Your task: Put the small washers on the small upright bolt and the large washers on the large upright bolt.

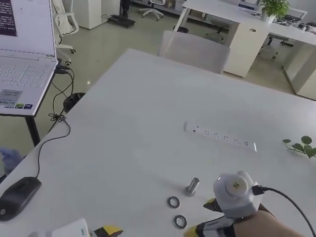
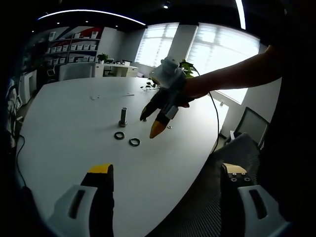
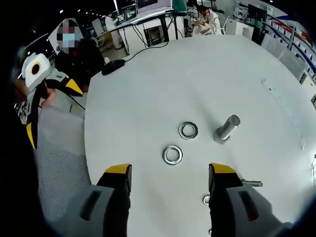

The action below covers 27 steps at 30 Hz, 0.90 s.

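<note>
Right gripper (image 3: 170, 170) above 2 washers (image 3: 173, 154) (jaws apart)

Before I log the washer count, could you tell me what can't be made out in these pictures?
1. Right gripper view: a small ring is half hidden by the right gripper and its own jaw; the small-washer count is unclear.
2. Same view: a small metal piece beside that jaw is too small to call a bolt.
3. Head view: the left gripper is cut off by the bottom edge; its jaws cannot be read there.
</note>
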{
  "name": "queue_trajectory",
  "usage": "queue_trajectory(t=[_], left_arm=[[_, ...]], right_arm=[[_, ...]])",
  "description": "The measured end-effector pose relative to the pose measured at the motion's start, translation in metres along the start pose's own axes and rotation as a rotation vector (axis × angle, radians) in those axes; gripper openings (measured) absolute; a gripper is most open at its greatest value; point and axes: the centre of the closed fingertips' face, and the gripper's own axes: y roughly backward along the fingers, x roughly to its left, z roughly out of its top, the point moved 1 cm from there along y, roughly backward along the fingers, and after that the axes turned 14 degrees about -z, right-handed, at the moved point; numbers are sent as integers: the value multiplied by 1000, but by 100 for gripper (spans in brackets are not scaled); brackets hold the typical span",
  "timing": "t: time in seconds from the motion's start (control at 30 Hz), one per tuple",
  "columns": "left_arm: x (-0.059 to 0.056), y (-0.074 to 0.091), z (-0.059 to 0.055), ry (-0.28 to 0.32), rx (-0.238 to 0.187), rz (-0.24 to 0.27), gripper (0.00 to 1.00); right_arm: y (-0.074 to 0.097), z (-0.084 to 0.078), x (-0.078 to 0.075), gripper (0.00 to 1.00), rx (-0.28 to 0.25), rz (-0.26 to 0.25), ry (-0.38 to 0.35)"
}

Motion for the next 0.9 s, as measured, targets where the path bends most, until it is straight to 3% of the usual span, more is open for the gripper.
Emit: queue_trajectory(t=[0.07,0.17,0.33,0.5,0.9], left_arm=[[1,0,0,0,2,-1,89],[7,3,-3,-50,40,16,89],[16,14,0,-53,37,24,89],[15,21,6,-75,35,18,90],[13,21,0,-53,39,3,89]], right_arm=[[-4,1,1,63,11,2,6],[-11,1,3,61,35,4,33],[-21,2,7,59,49,9,43],[-27,0,12,56,75,8,77],[-42,-4,5,44,148,-24,93]])
